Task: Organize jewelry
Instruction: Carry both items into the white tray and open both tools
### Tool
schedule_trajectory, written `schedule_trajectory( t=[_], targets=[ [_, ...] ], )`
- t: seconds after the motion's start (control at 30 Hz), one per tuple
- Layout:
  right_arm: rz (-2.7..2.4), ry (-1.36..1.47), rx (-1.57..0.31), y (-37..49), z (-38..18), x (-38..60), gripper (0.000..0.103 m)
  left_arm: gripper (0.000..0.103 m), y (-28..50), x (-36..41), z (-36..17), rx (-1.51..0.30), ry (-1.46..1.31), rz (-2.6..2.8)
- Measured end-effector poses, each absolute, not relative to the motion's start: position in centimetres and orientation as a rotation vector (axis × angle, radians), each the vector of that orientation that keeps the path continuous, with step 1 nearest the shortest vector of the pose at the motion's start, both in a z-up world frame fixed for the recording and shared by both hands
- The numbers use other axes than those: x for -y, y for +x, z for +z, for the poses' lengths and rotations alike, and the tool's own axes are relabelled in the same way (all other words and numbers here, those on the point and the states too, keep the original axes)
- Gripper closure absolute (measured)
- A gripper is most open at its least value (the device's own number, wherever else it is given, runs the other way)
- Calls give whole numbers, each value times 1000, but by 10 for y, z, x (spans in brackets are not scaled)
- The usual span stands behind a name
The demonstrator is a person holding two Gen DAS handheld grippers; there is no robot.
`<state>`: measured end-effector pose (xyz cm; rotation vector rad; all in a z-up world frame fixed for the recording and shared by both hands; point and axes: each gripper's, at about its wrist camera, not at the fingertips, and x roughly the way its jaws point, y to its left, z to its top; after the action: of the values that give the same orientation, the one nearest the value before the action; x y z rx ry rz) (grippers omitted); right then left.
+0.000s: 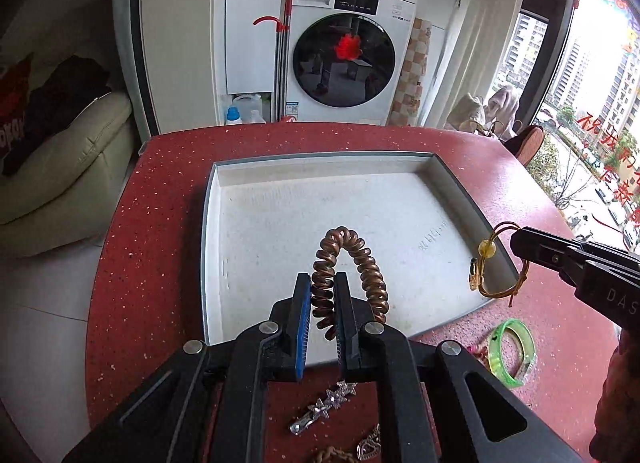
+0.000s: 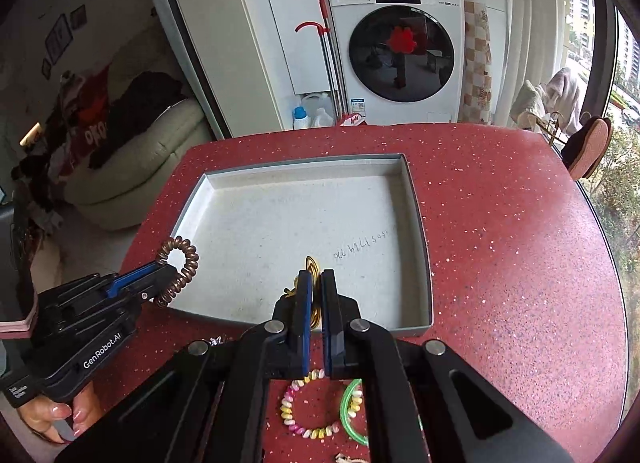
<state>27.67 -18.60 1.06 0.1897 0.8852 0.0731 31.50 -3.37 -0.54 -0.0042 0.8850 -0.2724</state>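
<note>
My left gripper (image 1: 323,281) is shut on a copper spiral hair tie (image 1: 352,263) and holds it above the near left part of the shallow white tray (image 1: 288,167). It also shows in the right wrist view (image 2: 168,275), with the hair tie (image 2: 180,263) over the tray's left rim. My right gripper (image 2: 317,277) is shut on a thin gold bracelet (image 2: 314,267) over the tray's (image 2: 304,169) near edge. In the left wrist view the right gripper (image 1: 516,237) holds the gold bracelet (image 1: 490,263), with its yellow bead, over the tray's right rim.
The tray sits on a red speckled table (image 2: 500,223). Near the front edge lie a green bangle (image 1: 514,351), a star hair clip (image 1: 326,407), a pastel spiral hair tie (image 2: 296,411) and chain pieces (image 1: 368,449). A washing machine (image 1: 344,55) stands beyond the table.
</note>
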Motion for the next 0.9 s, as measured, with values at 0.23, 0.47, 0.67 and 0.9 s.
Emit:
schedule_trajectory(
  t=[0.23,0.47,0.67,0.9],
  targets=[
    [24,256,-948,329,-30,210,98,73,357,47,-44,-933,58,-205],
    [-36,276,-1035,339,-68,225,98,73,363,54,-64,-974,110,-161],
    [-51,250,-1043,335,-74,226,91,73,362,56,-66,-973,138,-128],
    [-36,269,-970,323,-49,222,52,66,355,53,-52,-935,118,-123]
  ],
)
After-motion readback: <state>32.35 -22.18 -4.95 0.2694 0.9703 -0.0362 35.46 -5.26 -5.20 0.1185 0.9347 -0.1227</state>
